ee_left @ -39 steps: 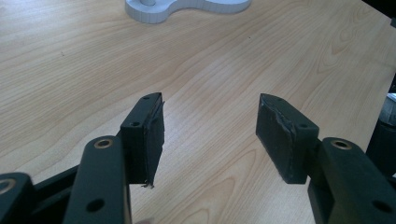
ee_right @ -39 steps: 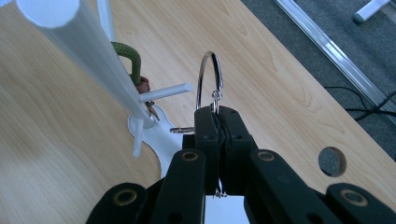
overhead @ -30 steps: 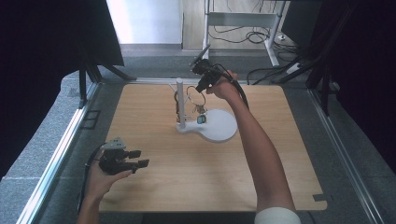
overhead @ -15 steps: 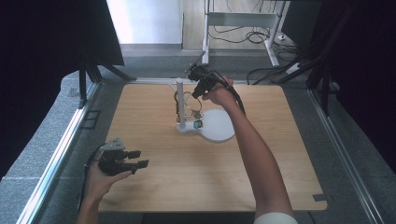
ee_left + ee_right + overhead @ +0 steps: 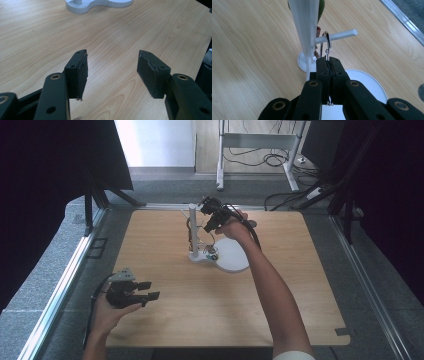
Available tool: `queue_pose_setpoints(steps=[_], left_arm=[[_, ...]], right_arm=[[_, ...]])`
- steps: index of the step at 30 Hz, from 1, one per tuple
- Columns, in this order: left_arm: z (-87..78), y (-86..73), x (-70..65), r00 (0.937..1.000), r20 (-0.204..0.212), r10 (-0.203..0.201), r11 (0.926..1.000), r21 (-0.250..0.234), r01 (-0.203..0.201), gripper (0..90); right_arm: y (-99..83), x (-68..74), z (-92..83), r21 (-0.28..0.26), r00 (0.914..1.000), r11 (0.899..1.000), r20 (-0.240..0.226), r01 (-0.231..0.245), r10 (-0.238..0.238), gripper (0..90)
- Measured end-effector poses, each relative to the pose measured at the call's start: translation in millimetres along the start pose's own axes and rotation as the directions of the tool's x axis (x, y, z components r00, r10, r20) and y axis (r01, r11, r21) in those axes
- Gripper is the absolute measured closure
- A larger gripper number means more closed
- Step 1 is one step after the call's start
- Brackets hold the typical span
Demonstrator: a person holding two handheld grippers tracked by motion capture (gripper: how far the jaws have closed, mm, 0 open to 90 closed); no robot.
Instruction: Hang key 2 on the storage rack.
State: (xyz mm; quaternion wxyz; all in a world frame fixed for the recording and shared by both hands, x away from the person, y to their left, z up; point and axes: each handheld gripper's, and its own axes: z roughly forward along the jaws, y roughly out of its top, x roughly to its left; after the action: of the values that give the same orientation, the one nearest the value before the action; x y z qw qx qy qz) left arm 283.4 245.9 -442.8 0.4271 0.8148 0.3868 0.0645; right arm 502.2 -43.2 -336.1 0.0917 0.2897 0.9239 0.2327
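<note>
Metal ring pinched in right gripper (over stand's peg), left gripper agape, well apart.

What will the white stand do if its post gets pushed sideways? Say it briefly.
The white stand probably resists tipping, since its flat base spreads wide on the table. Its thin post looks like light plastic, so a hard shove would likely slide the stand.
</note>
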Motion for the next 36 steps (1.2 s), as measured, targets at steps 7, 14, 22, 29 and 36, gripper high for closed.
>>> queue_pose_setpoints(steps=[7, 14, 22, 29, 36], left_arm=[[0.3, 0.0, -0.5, 1.0000, 0.000, 0.003, 1.0000, 0.004, -0.003, 42.7], [2.9, 0.6, -2.3, 1.0000, 0.001, 0.007, 0.9999, 0.013, -0.007, 42.7], [0.3, 0.7, -3.4, 1.0000, -0.001, 0.009, 0.9999, 0.007, -0.009, 42.6], [1.1, 0.8, -3.2, 0.9999, -0.002, 0.011, 0.9999, 0.010, -0.011, 42.6], [2.7, 0.7, -4.5, 0.9999, -0.007, 0.009, 0.9998, 0.019, -0.009, 42.6]], right_arm=[[-4.6, 4.8, 11.8, 0.005, 0.9997, 1.000, -0.025, 0.004, -0.004, 87.4], [-8.6, 6.2, 10.3, -0.017, 0.9989, 1.000, -0.046, 0.005, -0.006, 89.2], [-17.9, 6.5, -3.0, -0.046, 0.9992, 0.999, -0.039, -0.003, 0.001, 83.4], [-44.3, 7.7, -23.1, -0.091, 0.9998, 0.996, -0.022, -0.004, 0.002, 77.1], [-76.9, 9.2, -38.0, -0.128, 0.9997, 0.992, -0.020, -0.015, 0.012, 73.5]])
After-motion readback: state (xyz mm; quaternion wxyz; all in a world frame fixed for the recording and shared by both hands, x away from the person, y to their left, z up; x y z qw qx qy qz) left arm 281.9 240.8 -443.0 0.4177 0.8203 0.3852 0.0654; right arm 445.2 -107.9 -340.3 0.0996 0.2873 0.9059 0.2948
